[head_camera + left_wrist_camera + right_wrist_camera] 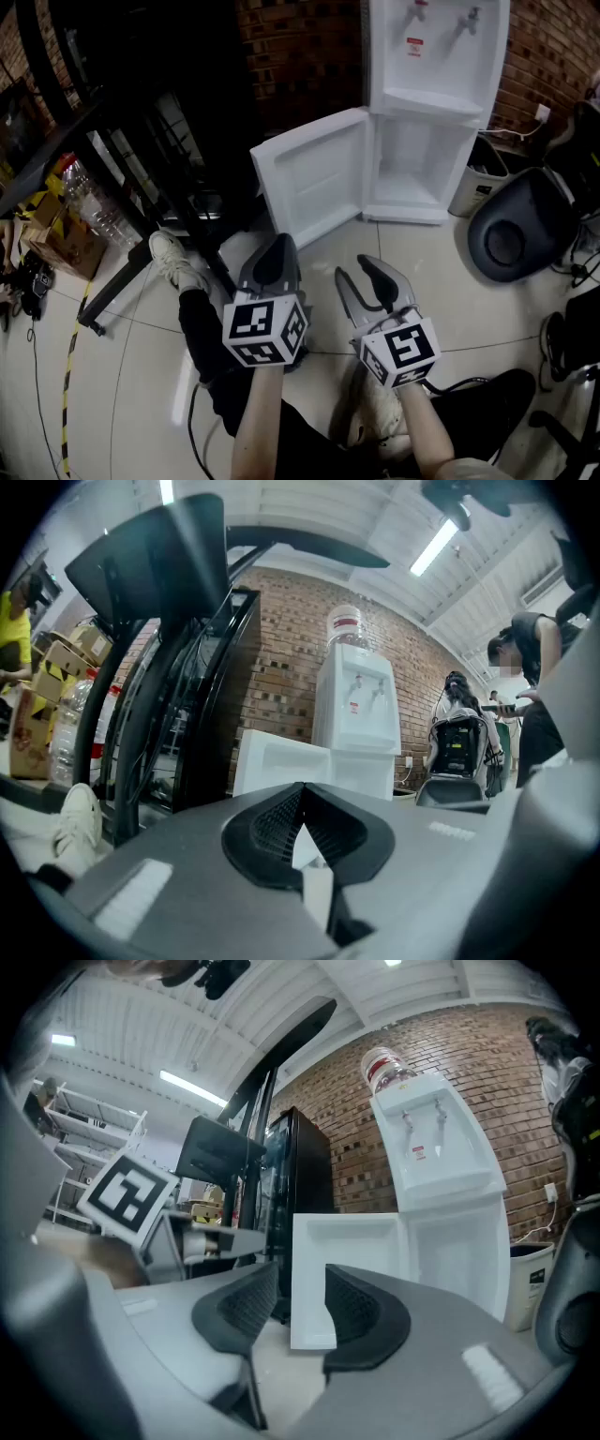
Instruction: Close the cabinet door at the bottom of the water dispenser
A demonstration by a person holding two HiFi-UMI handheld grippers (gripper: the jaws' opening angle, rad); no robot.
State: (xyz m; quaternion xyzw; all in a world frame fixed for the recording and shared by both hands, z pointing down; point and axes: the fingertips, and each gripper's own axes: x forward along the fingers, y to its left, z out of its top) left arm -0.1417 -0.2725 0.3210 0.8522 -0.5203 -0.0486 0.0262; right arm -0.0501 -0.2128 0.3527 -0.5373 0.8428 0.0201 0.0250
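Cabinet door (314,173) of the water dispenser (433,84): open, swung out to the left of the empty lower compartment, with its moulded inner face towards the viewer. It stands on the tiled floor (441,253), ahead of both claws and well apart from them.

Left claw (278,240): jaws pressed together with nothing between them, pointing level towards the door's free edge. Right claw (352,267): jaws apart and empty, just right of the left claw. In the right gripper view the door's lower corner (314,1335) shows in the gap between the jaws, but far beyond them.

Beyond the claws, the dispenser backs onto a brick wall (300,47). A waste bin (476,173) stands just right of the dispenser, and a dark rounded seat (516,234) lies ahead and right of the right claw. Left of the left claw are a white shoe (169,253), a black metal frame (131,141) and clear plastic bottles (94,211).
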